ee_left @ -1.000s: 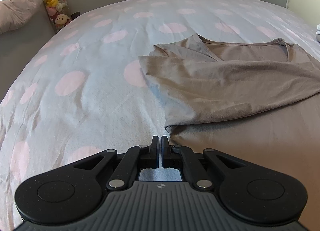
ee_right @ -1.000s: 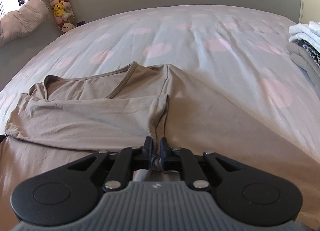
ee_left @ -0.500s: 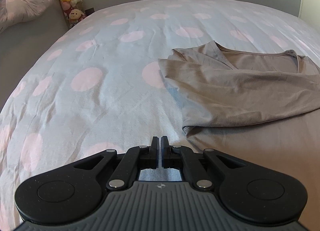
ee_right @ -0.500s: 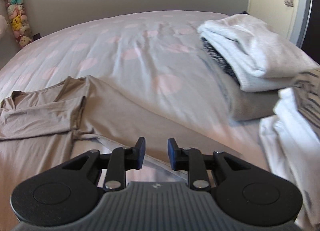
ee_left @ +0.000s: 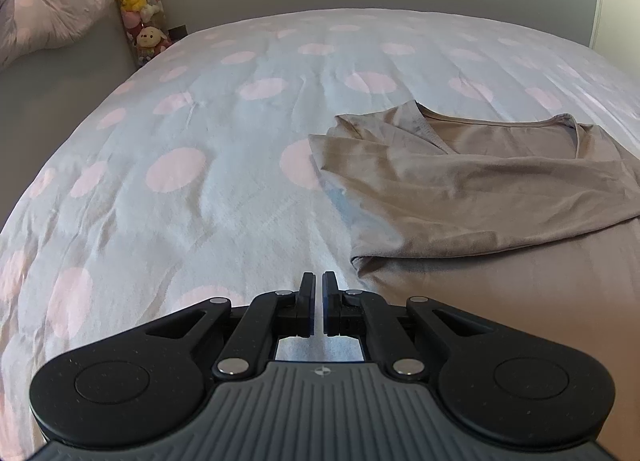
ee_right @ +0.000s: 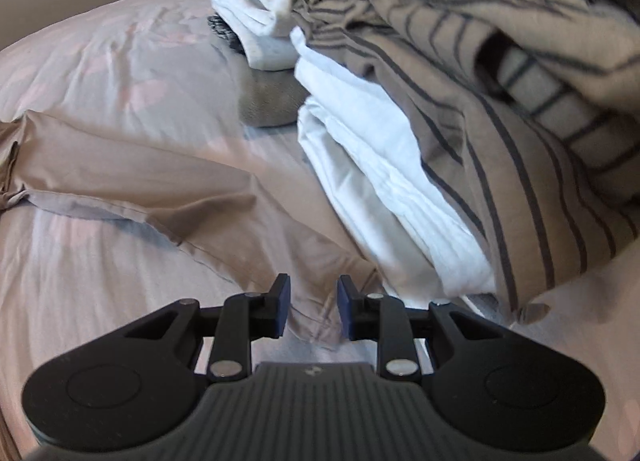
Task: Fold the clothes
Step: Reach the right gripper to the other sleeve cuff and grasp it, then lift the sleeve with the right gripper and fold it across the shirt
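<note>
A taupe V-neck shirt (ee_left: 480,197) lies flat on the bed with one sleeve folded across its chest. My left gripper (ee_left: 316,281) is shut and empty, hovering over the sheet just left of the shirt's side edge. In the right wrist view the same shirt (ee_right: 132,165) stretches to the left, and a corner of its hem lies between the fingers of my right gripper (ee_right: 313,289), which is open.
The bed has a pale sheet with pink dots (ee_left: 176,169). A striped garment (ee_right: 500,73) and white folded clothes (ee_right: 380,165) are piled right of my right gripper. A pillow (ee_left: 52,13) and plush toys (ee_left: 140,1) sit at the far left.
My right gripper let go of the sleeve, opened, and swung right to the shirt's hem by the clothes pile. My left gripper stayed shut and drifted slightly left and back.
</note>
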A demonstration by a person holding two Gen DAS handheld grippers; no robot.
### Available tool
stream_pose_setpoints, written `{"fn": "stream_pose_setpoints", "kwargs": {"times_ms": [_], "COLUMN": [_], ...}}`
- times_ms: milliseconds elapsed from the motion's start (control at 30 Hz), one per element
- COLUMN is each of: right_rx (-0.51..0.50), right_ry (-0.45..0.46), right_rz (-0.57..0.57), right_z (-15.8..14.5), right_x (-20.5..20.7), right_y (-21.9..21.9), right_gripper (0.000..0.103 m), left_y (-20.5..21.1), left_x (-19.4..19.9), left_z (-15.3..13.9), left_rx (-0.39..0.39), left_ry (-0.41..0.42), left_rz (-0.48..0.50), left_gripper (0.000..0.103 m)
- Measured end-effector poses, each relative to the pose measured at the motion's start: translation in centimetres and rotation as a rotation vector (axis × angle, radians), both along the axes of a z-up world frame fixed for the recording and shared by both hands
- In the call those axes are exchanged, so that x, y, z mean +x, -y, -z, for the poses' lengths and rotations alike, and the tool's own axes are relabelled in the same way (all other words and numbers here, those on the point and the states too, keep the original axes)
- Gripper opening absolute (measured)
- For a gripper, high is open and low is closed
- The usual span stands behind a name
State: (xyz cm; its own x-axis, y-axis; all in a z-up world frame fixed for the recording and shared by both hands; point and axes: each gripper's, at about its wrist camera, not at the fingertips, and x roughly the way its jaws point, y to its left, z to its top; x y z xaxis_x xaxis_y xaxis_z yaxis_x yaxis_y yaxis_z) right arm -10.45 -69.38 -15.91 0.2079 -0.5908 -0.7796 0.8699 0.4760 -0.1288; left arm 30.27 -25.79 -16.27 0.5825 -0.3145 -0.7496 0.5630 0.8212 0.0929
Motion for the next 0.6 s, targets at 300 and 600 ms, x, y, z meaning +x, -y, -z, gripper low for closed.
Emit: {"fn": "stream_pose_setpoints", "kwargs": {"times_ms": [300,600], "right_rx": [0.02,-0.104], "right_ry": [0.025,0.068], "right_rz": [0.121,-0.015], "right_z": [3.1,-2.2], "right_x": [-0.9,2.7], "right_y": [1.2,-0.2], "right_gripper": [0.058,0.009], "left_y": [0.4,0.5], "left_x": [0.4,0.4], "left_z": [0.9,0.5], "left_rx": [0.02,-0.004], "left_ry": [-0.017,-0.019], "left_rz": [0.003,0.015], "left_gripper": [0.001,0.001]}}
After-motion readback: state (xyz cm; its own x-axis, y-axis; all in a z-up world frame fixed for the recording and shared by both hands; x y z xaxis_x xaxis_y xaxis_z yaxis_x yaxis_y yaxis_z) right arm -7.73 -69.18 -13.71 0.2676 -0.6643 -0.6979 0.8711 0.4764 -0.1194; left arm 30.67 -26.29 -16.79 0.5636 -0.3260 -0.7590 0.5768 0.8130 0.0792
